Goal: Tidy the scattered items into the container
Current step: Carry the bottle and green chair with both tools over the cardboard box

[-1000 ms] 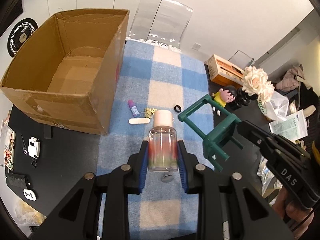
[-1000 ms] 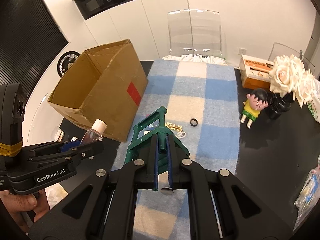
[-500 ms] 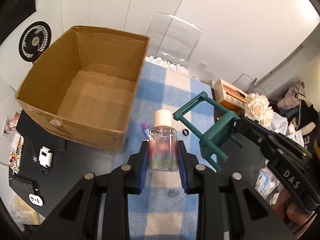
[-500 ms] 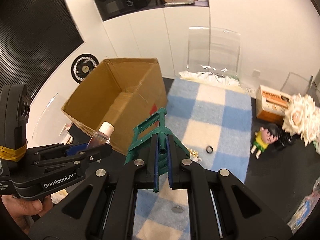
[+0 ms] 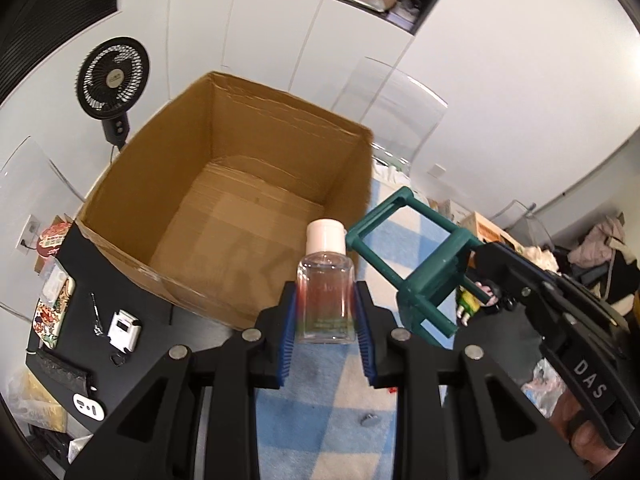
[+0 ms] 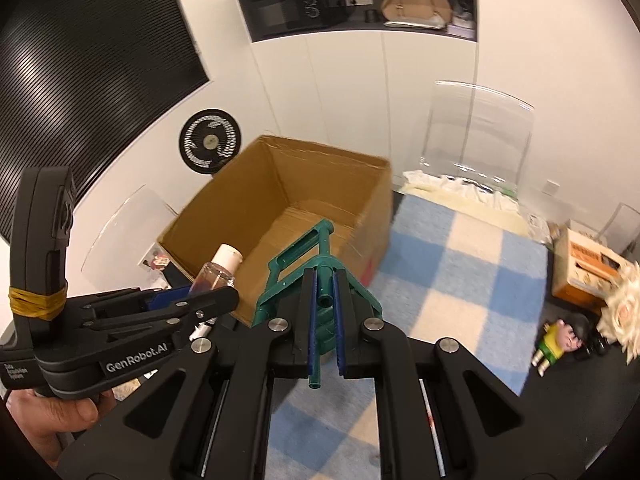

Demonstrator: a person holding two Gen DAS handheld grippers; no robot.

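**Both grippers loaded at the box**

The left gripper point(image 5: 326, 314) has its jaws clamped on a clear bottle point(image 5: 326, 300), white cap up, held just at the near edge of the open box point(image 5: 224, 184). The right gripper point(image 6: 325, 320) has its jaws pinched nearly together on a leg of the green stool point(image 6: 304, 268), which sticks out tilted toward the box's rim. Both grippers point steeply down over the bench point(image 5: 104, 280) and checked cloth point(image 6: 460, 272).

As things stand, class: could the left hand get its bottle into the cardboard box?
Probably yes. The left tool grips the bottle just short of the cardboard box, whose open top shows nothing across it; the green toy stool hangs off to one side.
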